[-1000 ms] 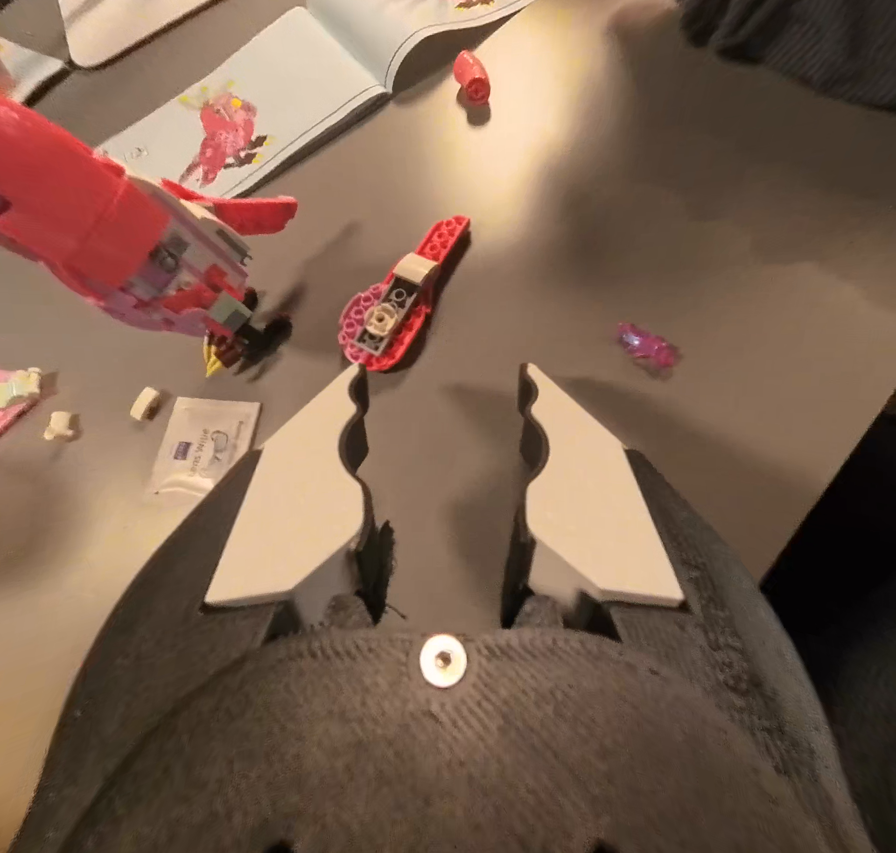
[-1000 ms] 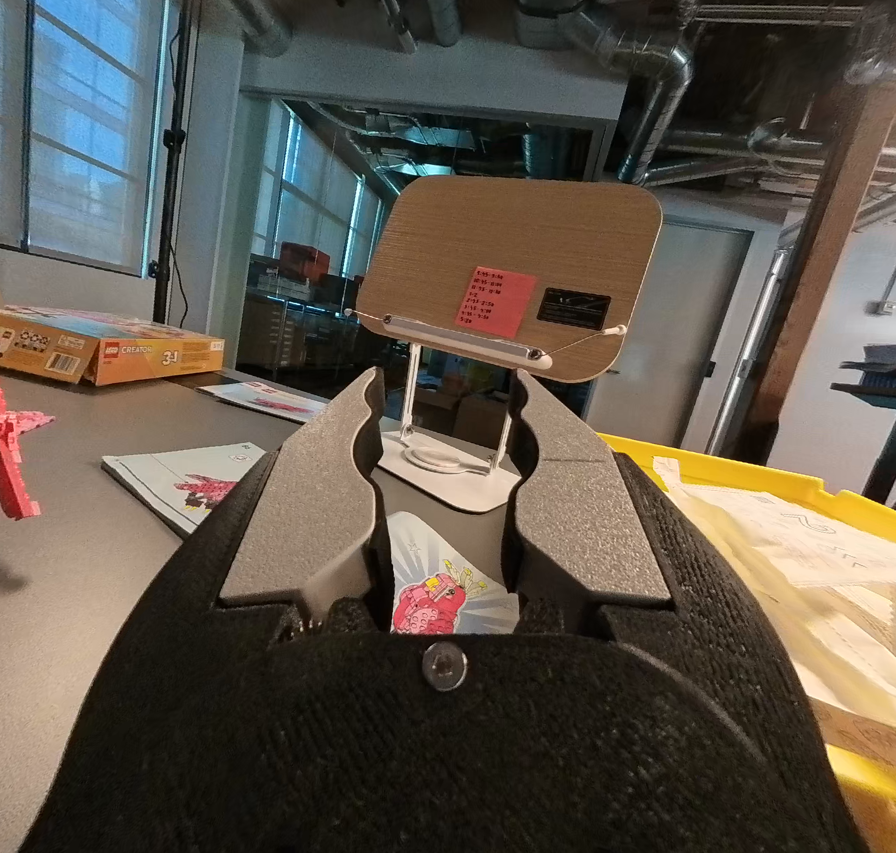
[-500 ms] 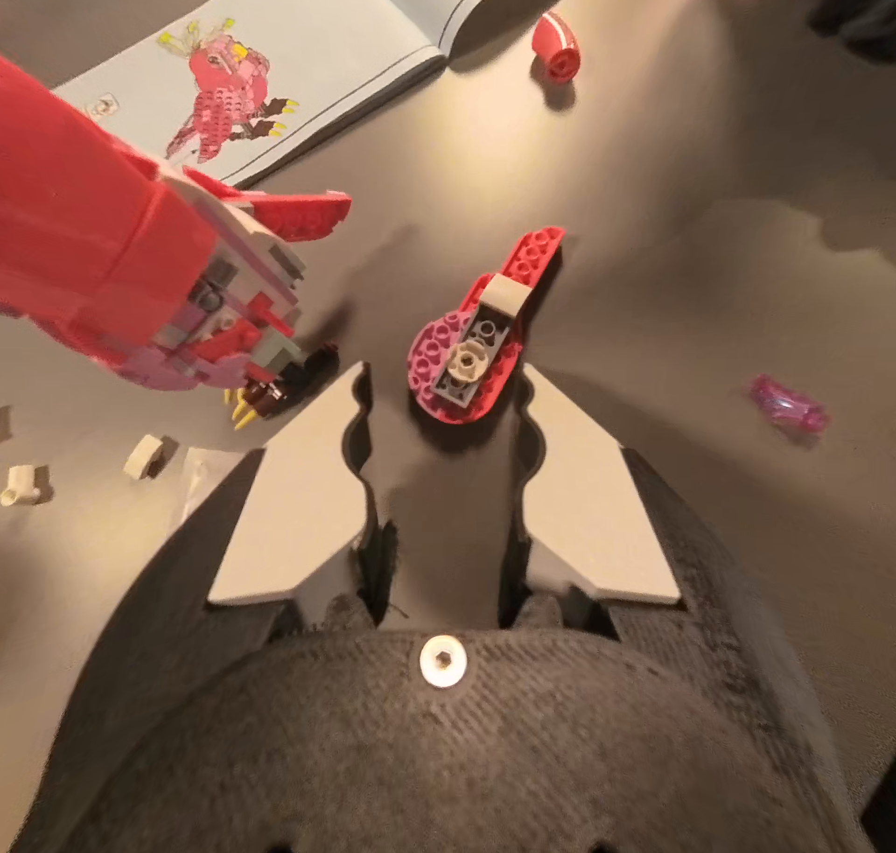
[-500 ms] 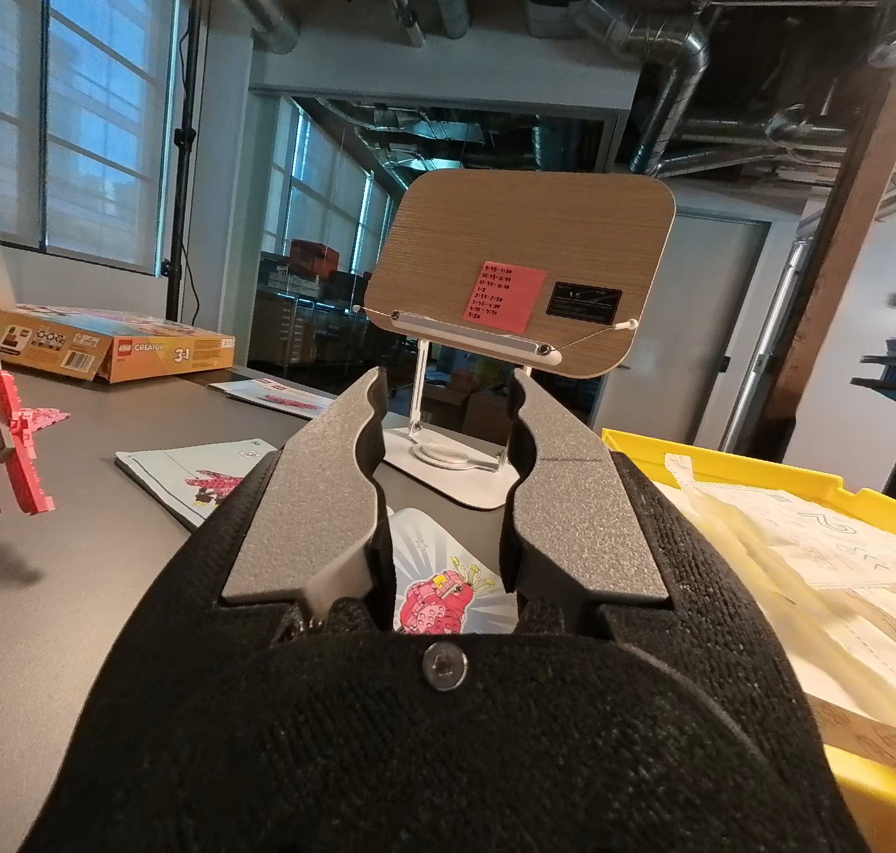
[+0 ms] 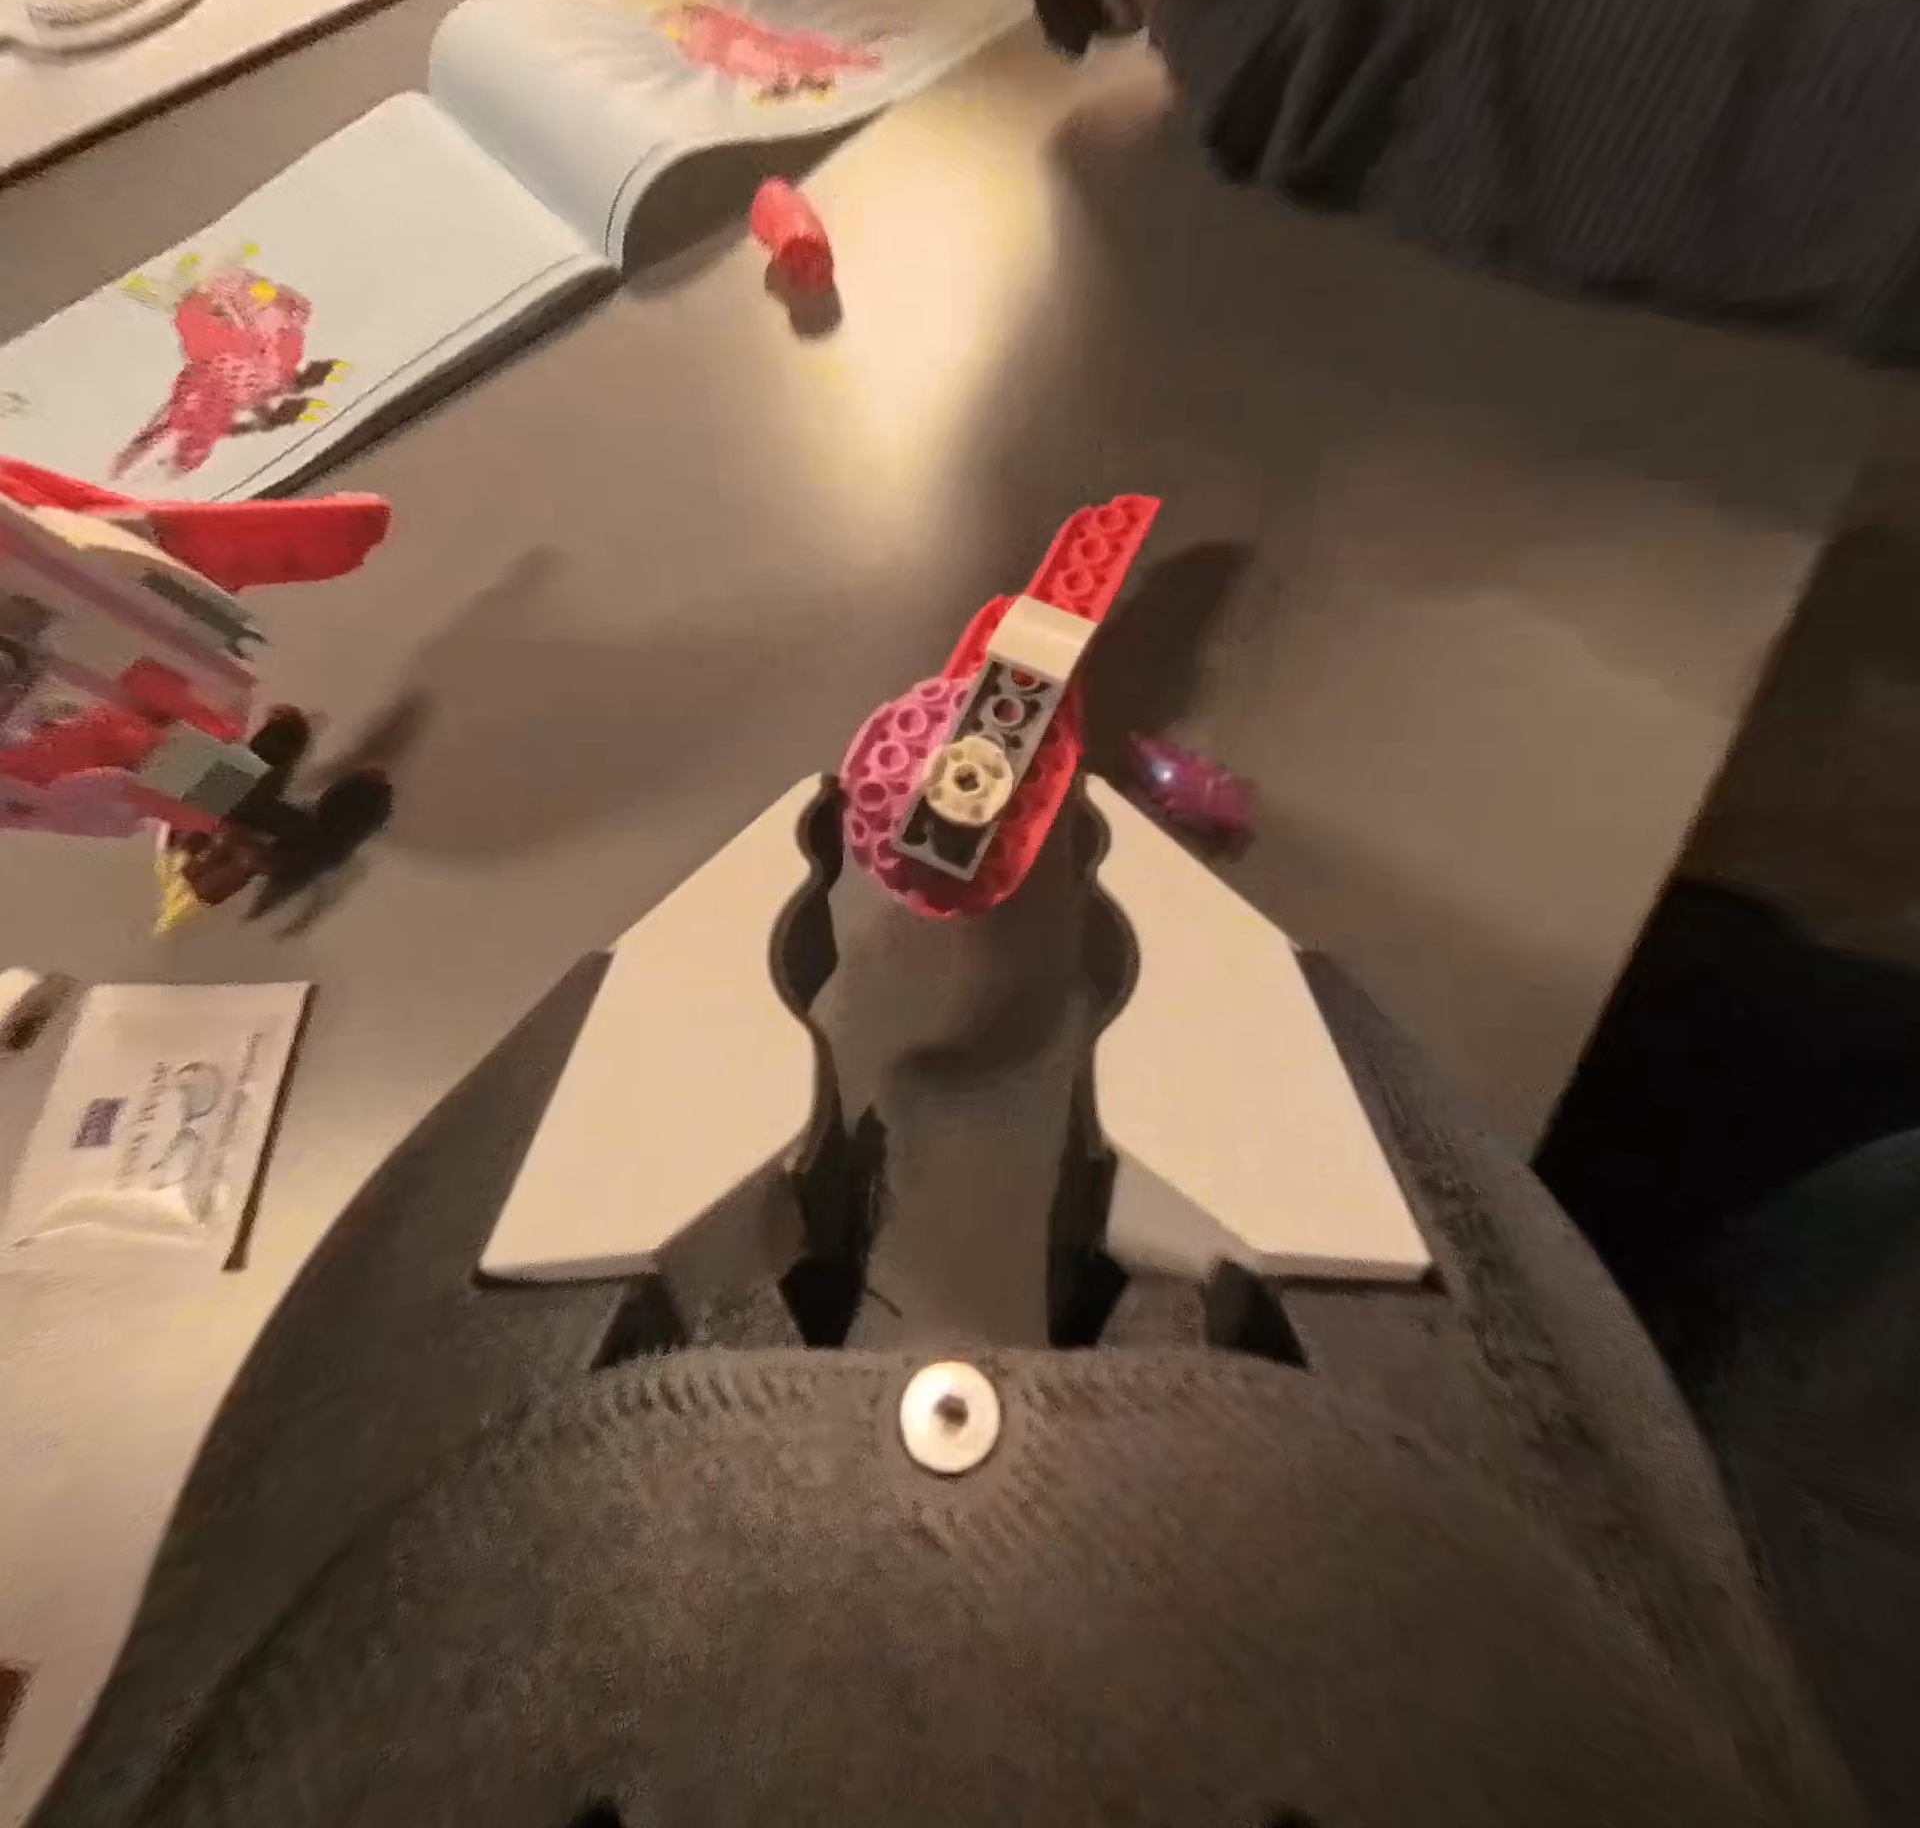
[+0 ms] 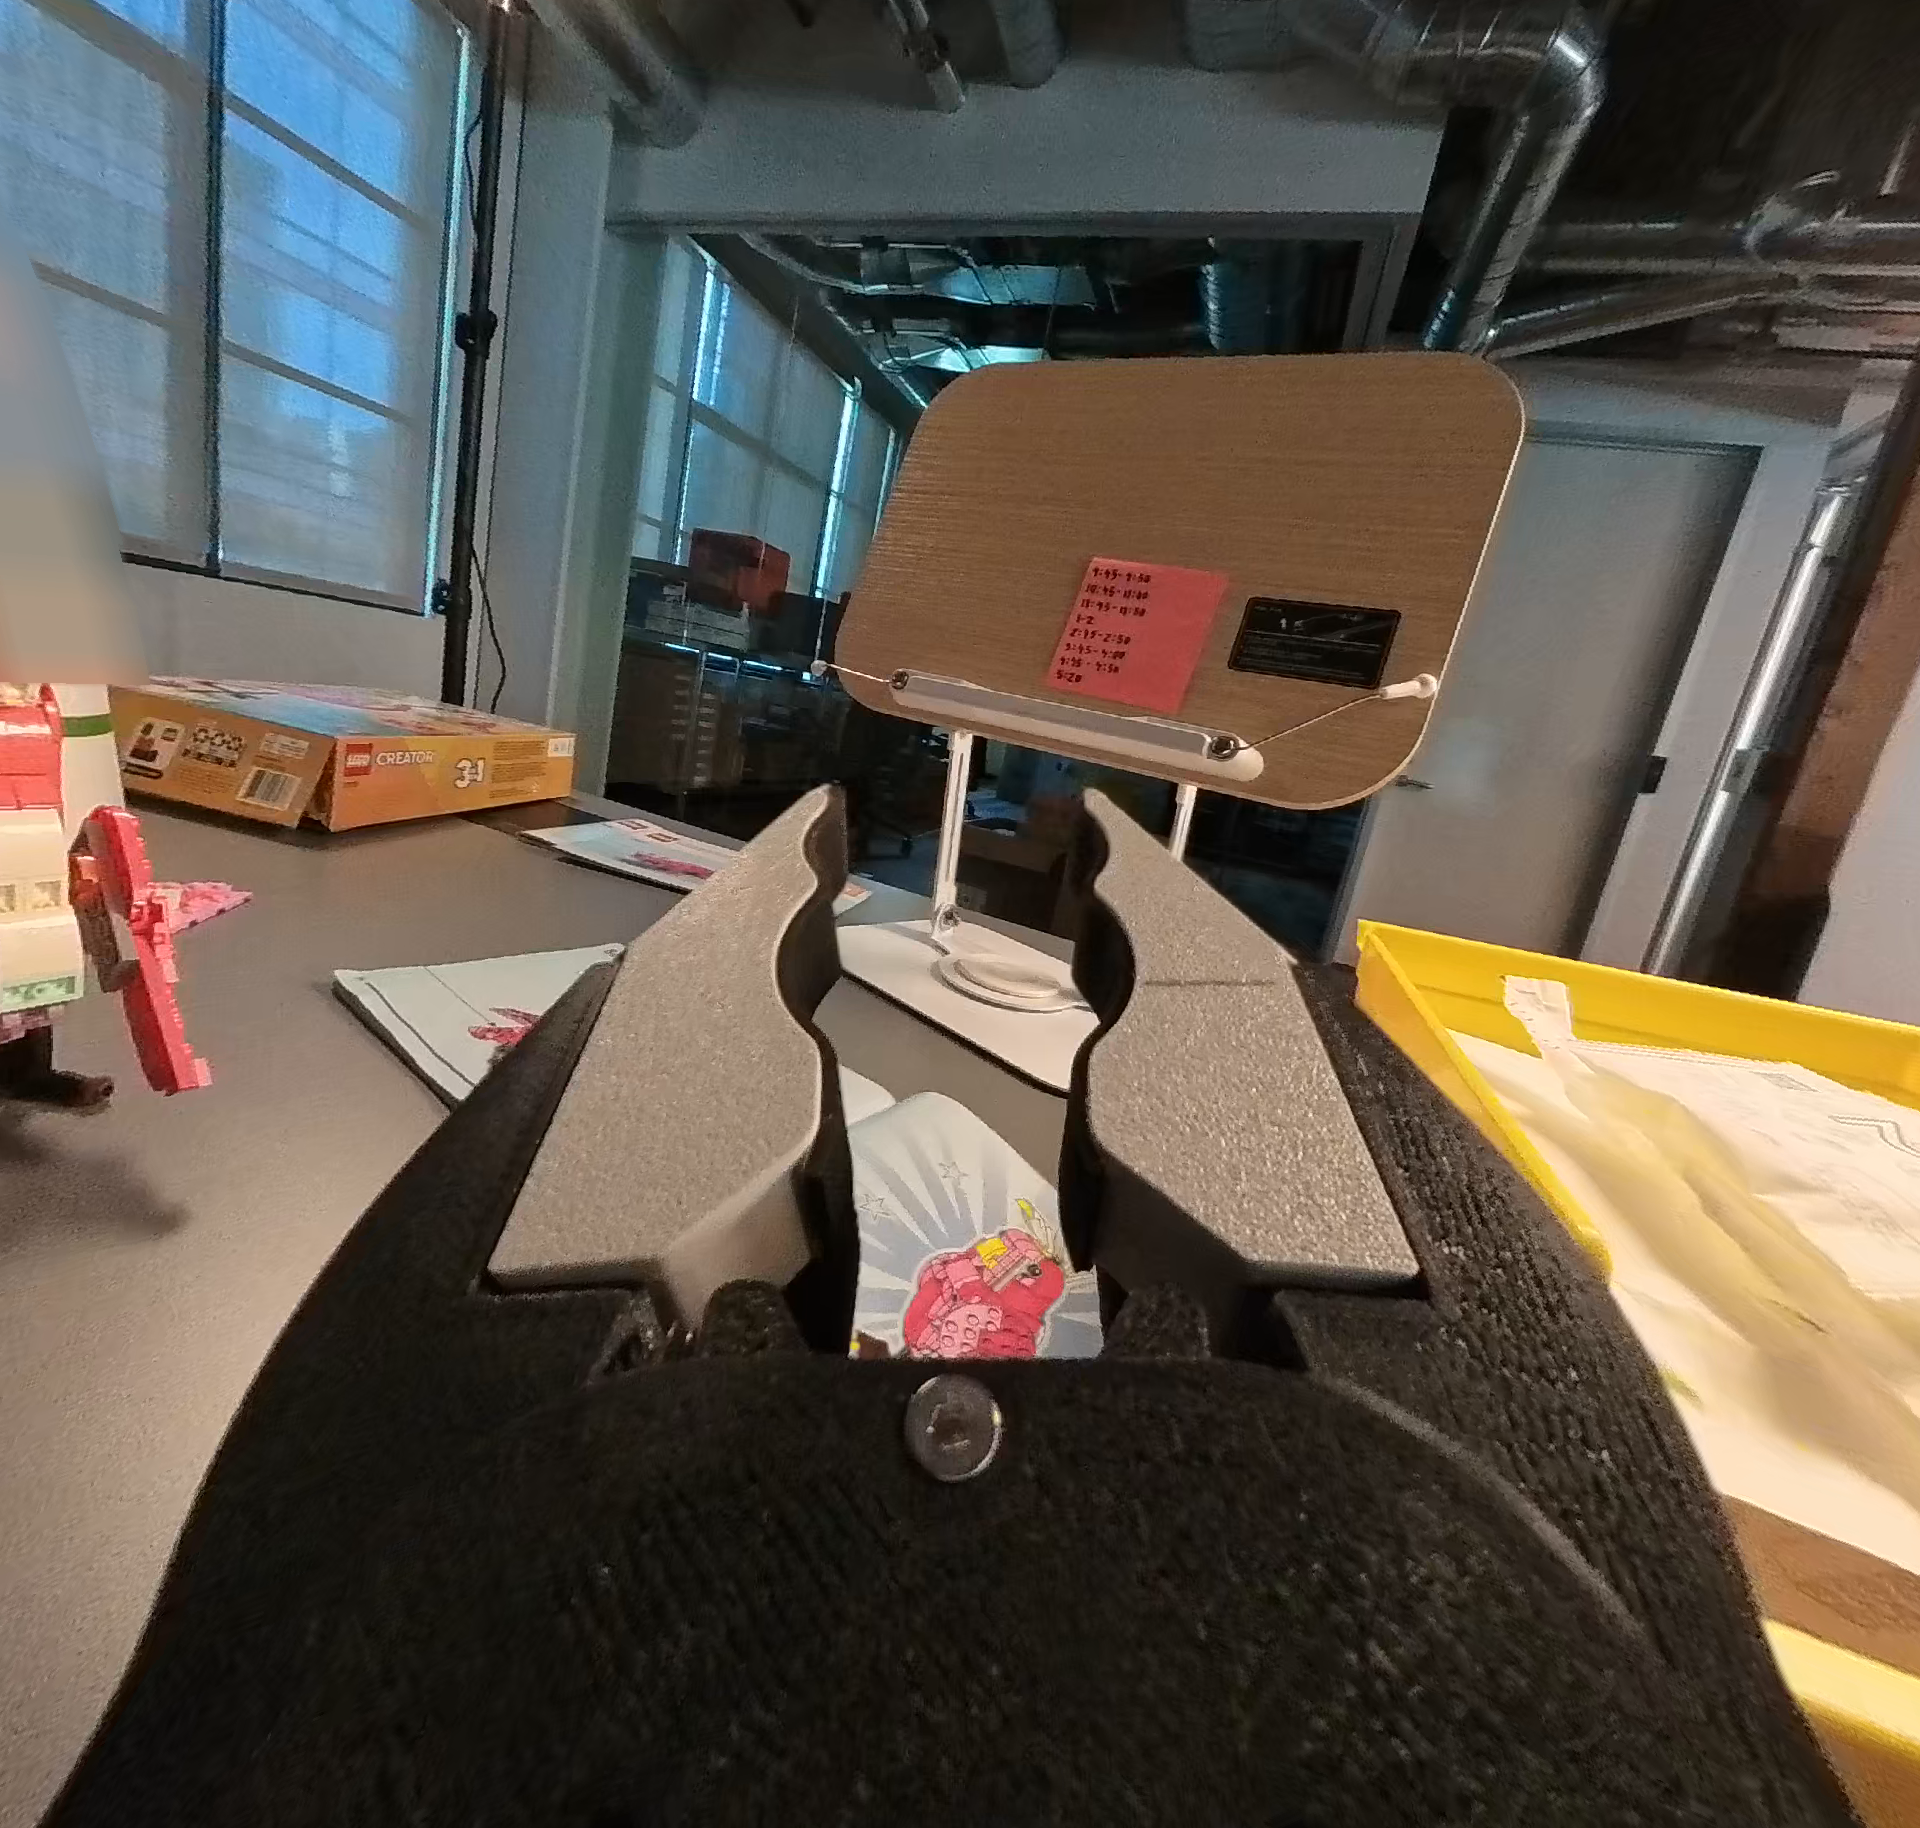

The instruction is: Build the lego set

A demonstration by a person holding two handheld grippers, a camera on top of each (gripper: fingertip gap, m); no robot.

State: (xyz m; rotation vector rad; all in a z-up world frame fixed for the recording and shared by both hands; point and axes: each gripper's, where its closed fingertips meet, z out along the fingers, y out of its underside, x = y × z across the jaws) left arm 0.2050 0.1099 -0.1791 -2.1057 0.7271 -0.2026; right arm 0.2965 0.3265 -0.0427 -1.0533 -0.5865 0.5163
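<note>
Sachet (image 5: 156,1103): white, printed, far left on the table (image 5: 623,490); blurred.
Model (image 5: 125,698): red-pink brick build, left edge.
Booklet (image 5: 364,303): open, picture pages only.
Change: left gripper (image 5: 956,812) has advanced and narrowed. The wing (image 5: 966,739), earlier lying ahead of it, now sits between the tips.
Left jaws: closed on the red-pink wing, pads at both sides; it looks raised off the table.
Purple bit (image 5: 1190,791): just right of the tips.
Box (image 6: 343,755): orange, brand logo legible.
Right gripper (image 6: 961,822): jaws slightly narrower, apart, holding nothing.
Stand (image 6: 1195,573): pink handwritten note (image 6: 1138,635), black label (image 6: 1314,640).
Bin (image 6: 1455,968): yellow, papers inside.

Both tools (image 5: 956,822) (image 6: 956,833) part-open, apart
</note>
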